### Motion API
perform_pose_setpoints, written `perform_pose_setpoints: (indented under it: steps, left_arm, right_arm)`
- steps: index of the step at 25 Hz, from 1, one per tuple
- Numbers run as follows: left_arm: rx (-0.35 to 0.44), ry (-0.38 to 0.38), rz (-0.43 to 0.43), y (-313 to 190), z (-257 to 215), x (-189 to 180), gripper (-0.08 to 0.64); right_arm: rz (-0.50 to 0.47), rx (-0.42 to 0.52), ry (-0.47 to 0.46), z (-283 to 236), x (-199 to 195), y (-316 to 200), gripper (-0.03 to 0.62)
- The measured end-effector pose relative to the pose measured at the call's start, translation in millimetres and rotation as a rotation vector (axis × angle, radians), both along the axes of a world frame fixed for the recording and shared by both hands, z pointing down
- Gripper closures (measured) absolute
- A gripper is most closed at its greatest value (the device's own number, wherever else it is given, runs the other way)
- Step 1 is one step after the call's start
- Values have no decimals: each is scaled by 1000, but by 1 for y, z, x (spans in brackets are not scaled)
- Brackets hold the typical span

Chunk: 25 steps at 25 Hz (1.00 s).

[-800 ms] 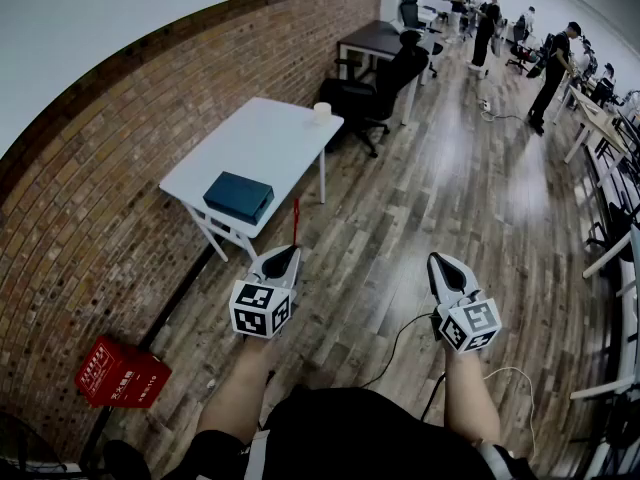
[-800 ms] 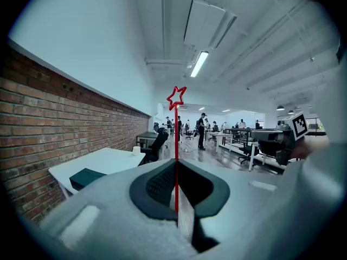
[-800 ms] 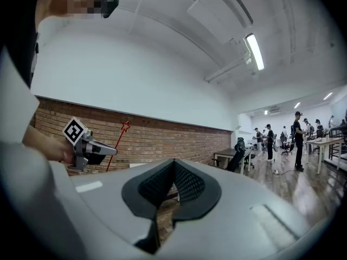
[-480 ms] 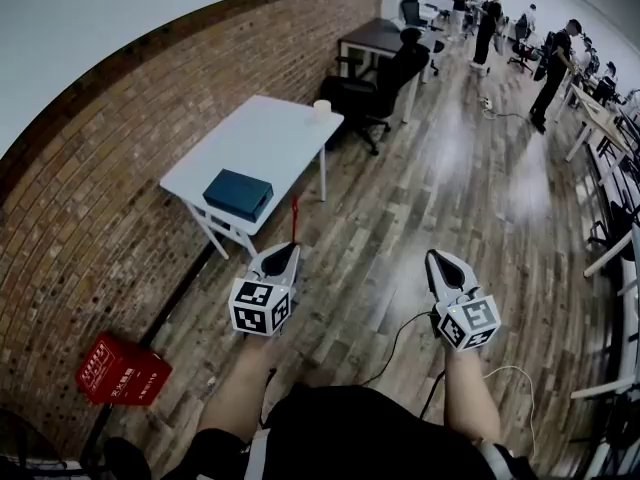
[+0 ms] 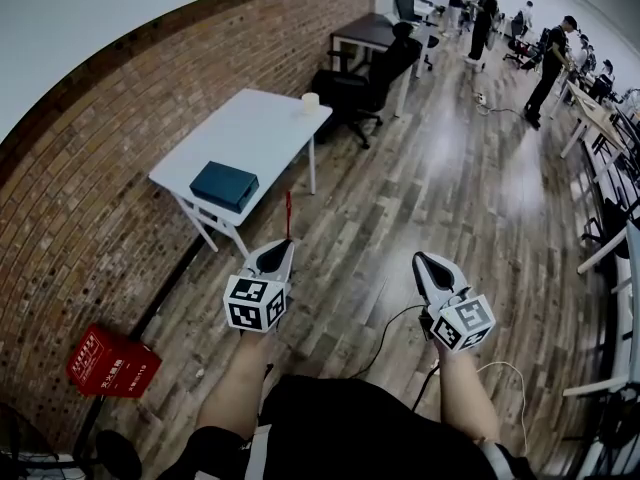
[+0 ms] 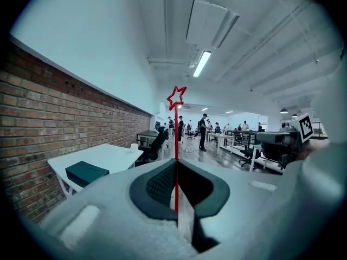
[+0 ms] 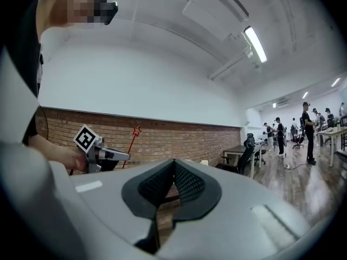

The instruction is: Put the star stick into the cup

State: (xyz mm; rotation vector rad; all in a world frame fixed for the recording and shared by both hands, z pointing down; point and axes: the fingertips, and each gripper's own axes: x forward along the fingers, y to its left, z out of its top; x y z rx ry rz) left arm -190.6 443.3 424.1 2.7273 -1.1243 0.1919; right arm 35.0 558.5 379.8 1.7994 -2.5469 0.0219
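A thin red star stick [image 5: 288,213] stands upright out of my left gripper [image 5: 284,244], whose jaws are shut on its lower end. In the left gripper view the stick [image 6: 176,145] rises from the closed left gripper [image 6: 176,164] to a red outline star [image 6: 177,97]. The cup [image 5: 310,102], small and pale, stands on the far end of the white table [image 5: 255,133], well ahead of both grippers; it also shows as a small cup [image 6: 134,147] on the table's far end. My right gripper [image 5: 420,259] is shut and holds nothing, as the right gripper [image 7: 173,164] view confirms.
A dark teal box [image 5: 224,185] lies on the table's near end. A brick wall [image 5: 90,208] runs along the left, with a red box [image 5: 110,363] on the wooden floor. Black office chairs [image 5: 365,83] and a dark desk stand beyond the table. Several people stand far off.
Both grippers have drifted slightly left, still shut, the left still holding the stick. The table and the floor have shifted a little in the head view as the person moves.
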Motion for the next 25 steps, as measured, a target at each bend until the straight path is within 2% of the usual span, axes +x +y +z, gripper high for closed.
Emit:
perform_pose_setpoints:
  steps: [8,14,19,25]
  left_arm:
    - [-25,4,-28,18,15,20,549]
    - [-29,0,-37,-7,16,26,549]
    - [-24,-2,-28,-50,20,38,549]
    - [-12,20,4,-145,26,63,549]
  right_arm:
    - [-40,-61,-26,26,18,19,591]
    - [-50,-75,-43,31,29,-8,591]
    - [-77,-118,-52,53,27,-52,591]
    - [-57,-147,-50,72,46,-138,591]
